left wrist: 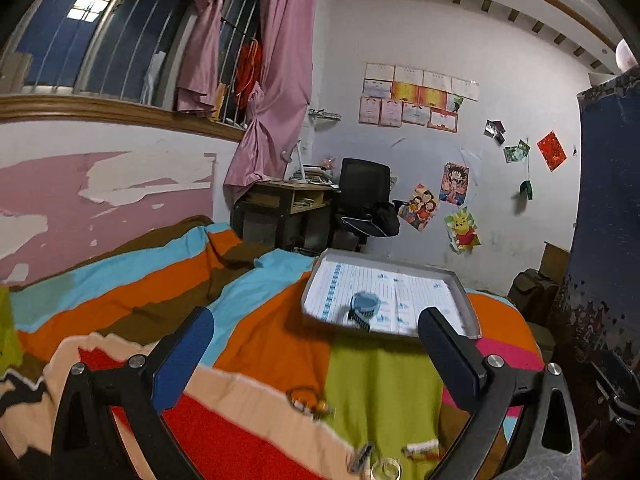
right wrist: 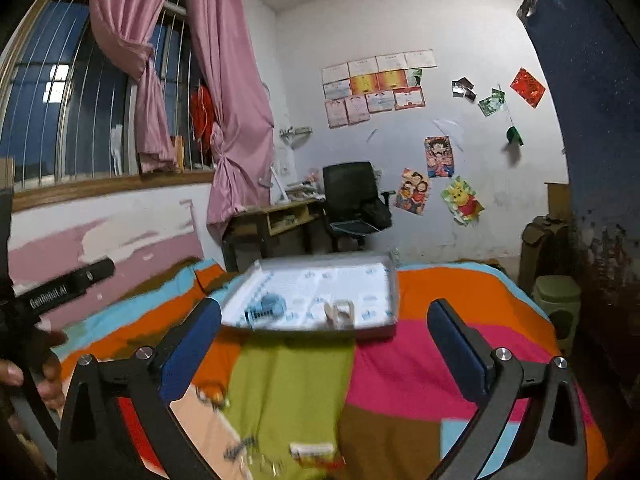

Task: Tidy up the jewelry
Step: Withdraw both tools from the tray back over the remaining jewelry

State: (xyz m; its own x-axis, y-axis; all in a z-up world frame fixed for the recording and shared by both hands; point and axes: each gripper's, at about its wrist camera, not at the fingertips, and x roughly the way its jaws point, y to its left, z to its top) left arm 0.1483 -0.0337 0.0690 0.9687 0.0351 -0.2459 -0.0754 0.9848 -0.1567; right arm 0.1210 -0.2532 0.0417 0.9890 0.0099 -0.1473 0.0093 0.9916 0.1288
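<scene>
Both grippers hover over a bed covered by a striped blanket [left wrist: 260, 320] in orange, sky blue, brown, green, red and pink. The left gripper [left wrist: 316, 344] has its jaws spread wide with nothing between the blue pads; the right gripper [right wrist: 324, 336] is open just as wide and holds nothing either.

Ahead of both sets of jaws lies a shallow grey tray [left wrist: 460, 280] lined with printed paper. In the left wrist view it sits beyond the fingertips and toward the right finger, and a blue ring-shaped piece with a dark comb-like part [left wrist: 364, 308] rests near its front edge, roughly midway between the jaws. The right wrist view shows the same tray [right wrist: 394, 308] straight ahead, with the blue piece [right wrist: 266, 308] closer to the left finger, and it reveals a small pale item [right wrist: 340, 312] on the tray near its front rim; its shape is too blurred to name, and the left view does not show it clearly.

Close in, low between the left jaws, the left view shows loose jewelry on the blanket: a thin dark bracelet with small charms [left wrist: 310, 402], and a few small blurred pieces [left wrist: 384, 460] on the green stripe. The right view gives only smeared traces of these small pieces [right wrist: 280, 454] at its lower edge.

Only the right view shows the left gripper's black handle [right wrist: 64, 290] and the person's hand [right wrist: 48, 376] holding it, at the far left outside the jaws.
</scene>
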